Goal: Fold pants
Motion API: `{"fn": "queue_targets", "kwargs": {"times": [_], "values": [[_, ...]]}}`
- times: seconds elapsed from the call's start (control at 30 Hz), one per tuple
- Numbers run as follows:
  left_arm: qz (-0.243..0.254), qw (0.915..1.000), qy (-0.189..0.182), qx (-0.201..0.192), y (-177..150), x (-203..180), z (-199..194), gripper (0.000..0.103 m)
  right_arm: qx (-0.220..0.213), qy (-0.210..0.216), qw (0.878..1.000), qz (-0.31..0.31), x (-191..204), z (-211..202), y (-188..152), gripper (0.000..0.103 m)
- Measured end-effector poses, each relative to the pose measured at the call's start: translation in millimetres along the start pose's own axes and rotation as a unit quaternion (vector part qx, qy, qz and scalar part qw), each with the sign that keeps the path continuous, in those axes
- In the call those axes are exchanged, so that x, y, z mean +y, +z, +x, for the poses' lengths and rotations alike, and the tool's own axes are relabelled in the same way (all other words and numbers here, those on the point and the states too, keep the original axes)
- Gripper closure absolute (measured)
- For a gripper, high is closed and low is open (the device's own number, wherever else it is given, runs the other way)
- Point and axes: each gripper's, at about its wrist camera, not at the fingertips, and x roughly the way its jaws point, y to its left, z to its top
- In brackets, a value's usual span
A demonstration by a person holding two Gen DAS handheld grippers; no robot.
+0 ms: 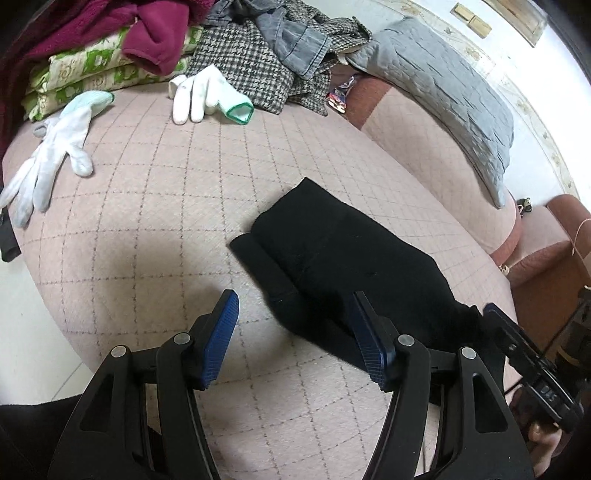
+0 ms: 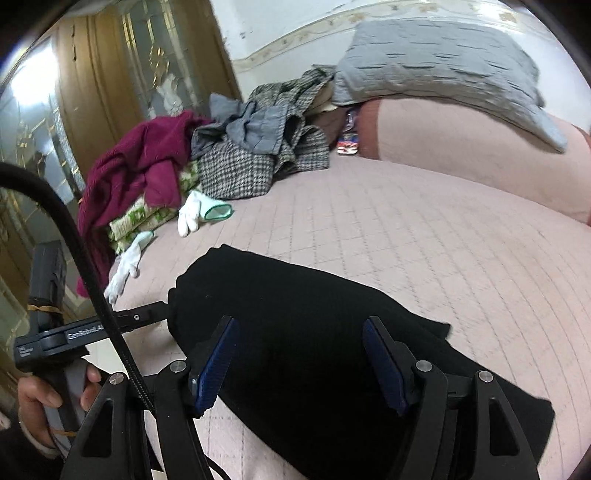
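Note:
Black pants (image 1: 332,243) lie folded into a narrow band on the pink quilted cover (image 1: 155,206). My left gripper (image 1: 294,295) hovers open over their near left edge. Its left finger is above bare cover and its right finger above the black cloth, with nothing pinched. In the right wrist view the pants (image 2: 295,295) run from centre to lower right. My right gripper (image 2: 300,320) stands open just above them, both blue pads clear of the cloth. A hand (image 2: 40,398) holds the left tool at the pants' left end.
Two white gloves (image 1: 48,155) (image 1: 199,92) lie on the cover at the far left. Behind them is a heap of clothes: maroon fleece (image 1: 155,33), houndstooth coat (image 1: 243,62), grey garment (image 1: 295,40). A grey pillow (image 1: 443,85) rests on the backrest. The cover's edge drops to the floor at left.

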Motion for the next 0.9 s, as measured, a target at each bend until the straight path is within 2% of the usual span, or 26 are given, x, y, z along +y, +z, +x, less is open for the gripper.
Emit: {"fn": "queue_targets", "kwargs": {"times": [0.2,0.37,0.7,0.9], "values": [[-0.011,0.9999,0.004,0.006,-1,5,1,0.041,0.019,0.006,1.0,-0.007,10,25,10,0.035],[-0.016,0.9997,0.002,0.021,-5,4,4,0.041,0.028,0.017,0.999,-0.032,24,41,22,0.033],[-0.024,0.9995,-0.003,0.021,-3,3,8,0.041,0.048,0.039,0.994,-0.088,41,74,50,0.031],[-0.046,0.9984,-0.021,0.025,3,6,13,0.038,0.07,0.061,0.99,-0.103,48,103,68,0.028]]}}
